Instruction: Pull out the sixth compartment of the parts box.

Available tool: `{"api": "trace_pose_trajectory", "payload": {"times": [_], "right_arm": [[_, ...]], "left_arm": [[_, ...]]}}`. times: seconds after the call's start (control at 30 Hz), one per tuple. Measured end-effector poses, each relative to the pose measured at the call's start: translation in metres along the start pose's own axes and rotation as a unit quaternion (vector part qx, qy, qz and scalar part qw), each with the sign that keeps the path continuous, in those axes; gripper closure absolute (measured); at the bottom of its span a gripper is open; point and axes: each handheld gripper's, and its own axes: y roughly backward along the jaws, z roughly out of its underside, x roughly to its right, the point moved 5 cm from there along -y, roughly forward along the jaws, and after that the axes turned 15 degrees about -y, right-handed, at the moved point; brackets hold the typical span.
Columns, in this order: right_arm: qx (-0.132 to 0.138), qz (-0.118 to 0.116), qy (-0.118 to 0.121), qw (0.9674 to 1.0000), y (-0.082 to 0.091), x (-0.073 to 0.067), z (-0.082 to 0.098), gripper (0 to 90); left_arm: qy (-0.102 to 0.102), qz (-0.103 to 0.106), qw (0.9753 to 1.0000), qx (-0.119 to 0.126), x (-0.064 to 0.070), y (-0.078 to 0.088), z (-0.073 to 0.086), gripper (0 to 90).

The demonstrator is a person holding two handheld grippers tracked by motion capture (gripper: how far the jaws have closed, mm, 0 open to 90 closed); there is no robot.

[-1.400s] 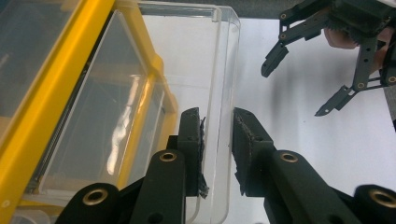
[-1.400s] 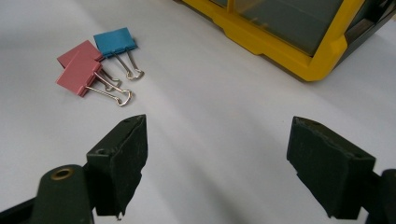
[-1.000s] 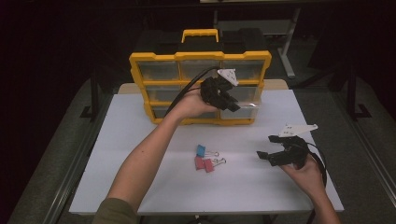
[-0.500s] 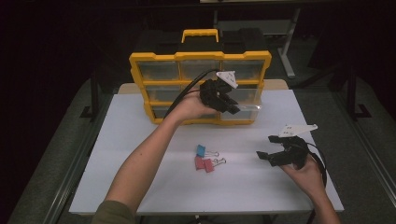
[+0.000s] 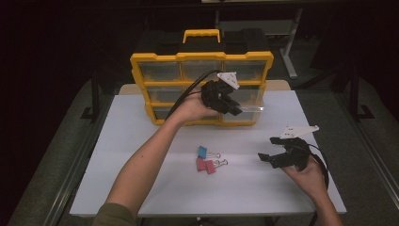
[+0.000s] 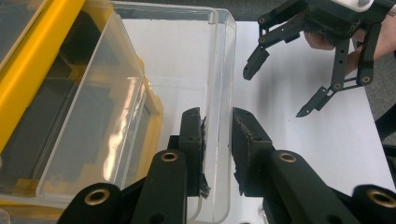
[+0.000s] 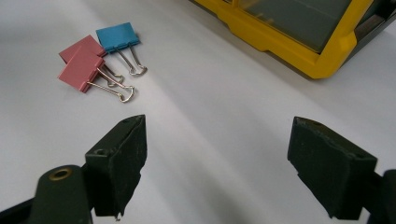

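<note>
We have the white counter (image 5: 117,155) before us, and at its far side the yellow organizer (image 5: 141,63). Its clear drawer (image 6: 140,56) at the lower right is partly pulled out, and our left tool (image 5: 226,101) straddles the front wall, jaws close on either side; whether they clamp it or only stand near, we cannot tell. Our right tool (image 5: 277,157) hovers released, jaws wide. Ahead and left of it lie three clips, two pink (image 7: 81,65) and one blue (image 7: 116,36). We judge the drawer opened, the clips not yet stowed.
</note>
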Motion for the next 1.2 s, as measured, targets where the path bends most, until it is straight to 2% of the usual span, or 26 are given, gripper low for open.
{"api": "trace_pose_trajectory", "payload": {"times": [0.37, 0.4, 0.47, 0.83, 0.97, 1.2], "right_arm": [[0.0, 0.0, 0.0, 1.0, 0.001, 0.0, 0.0, 18.6], [0.0, -0.001, 0.0, 1.0, 0.0, 0.0, 0.0, 18.5], [-0.002, -0.001, -0.002, 1.0, -0.001, 0.0, 0.0, 18.5], [-0.008, 0.002, 0.0, 1.0, -0.004, -0.003, 0.001, 18.6], [-0.007, 0.002, -0.001, 1.0, -0.004, -0.003, 0.001, 18.6], [-0.009, 0.005, -0.002, 0.9999, -0.006, -0.004, 0.001, 18.6]], "left_arm": [[0.003, -0.003, 1.0, 0.008, -0.001, 0.003, 0.002, 71.3], [0.011, -0.007, 0.9996, 0.023, 0.0, 0.007, 0.002, 68.1], [0.017, -0.014, 0.9992, 0.034, 0.001, 0.011, 0.001, 67.0], [0.023, -0.041, 0.9973, 0.057, 0.005, 0.036, 0.001, 61.5], [0.024, -0.052, 0.9964, 0.062, 0.008, 0.049, 0.007, 59.7], [0.037, -0.061, 0.9951, 0.069, 0.01, 0.059, 0.017, 58.0]]}}
